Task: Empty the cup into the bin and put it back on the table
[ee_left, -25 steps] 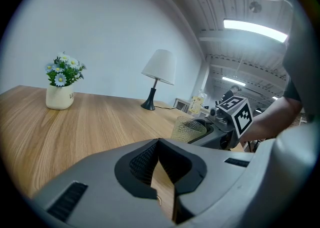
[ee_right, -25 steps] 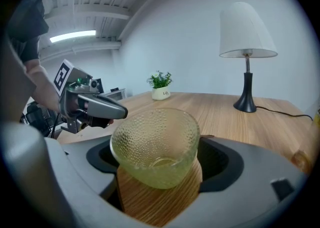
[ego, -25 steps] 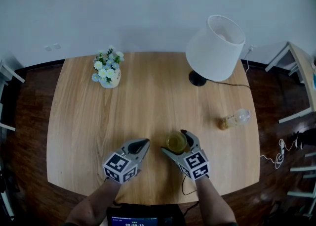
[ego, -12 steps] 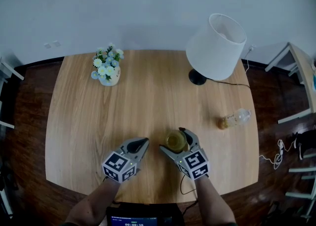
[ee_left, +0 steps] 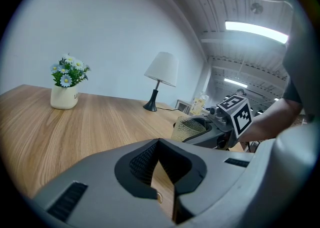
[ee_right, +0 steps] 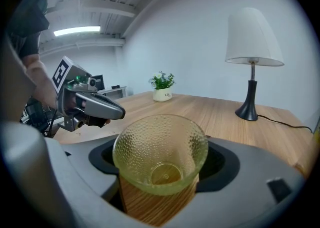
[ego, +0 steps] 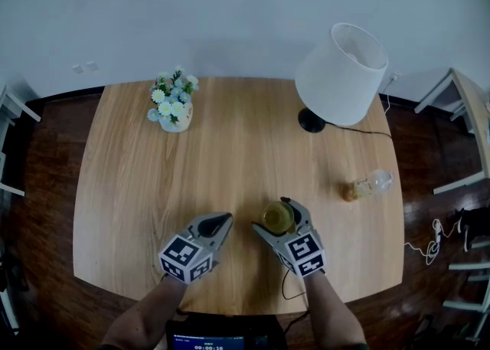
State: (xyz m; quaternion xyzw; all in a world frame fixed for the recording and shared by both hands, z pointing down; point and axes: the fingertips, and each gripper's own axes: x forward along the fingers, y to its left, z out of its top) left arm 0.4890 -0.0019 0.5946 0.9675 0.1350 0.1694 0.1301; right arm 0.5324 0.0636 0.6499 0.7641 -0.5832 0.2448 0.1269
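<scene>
A yellowish dimpled glass cup [ego: 276,218] stands upright on the wooden table [ego: 230,149], near its front edge. My right gripper [ego: 274,217] has one jaw on each side of the cup [ee_right: 160,152]. Its jaws have just been closing in on the cup, and I see a thin dark gap on both sides, so it still counts as open. My left gripper [ego: 222,222] rests just left of the cup, shut on nothing, with its tips together [ee_left: 159,142]. From there I see the cup [ee_left: 187,128] and the right gripper [ee_left: 220,122] ahead to the right. No bin is in view.
A white pot of flowers [ego: 174,107] stands at the back left of the table. A white-shaded lamp [ego: 341,73] stands at the back right with its cord trailing off the edge. A small bottle [ego: 366,184] lies near the right edge. Dark floor surrounds the table.
The right jaws have drawn in slightly round the cup. Both hands and the cup stay where they were. The head view has shifted a little.
</scene>
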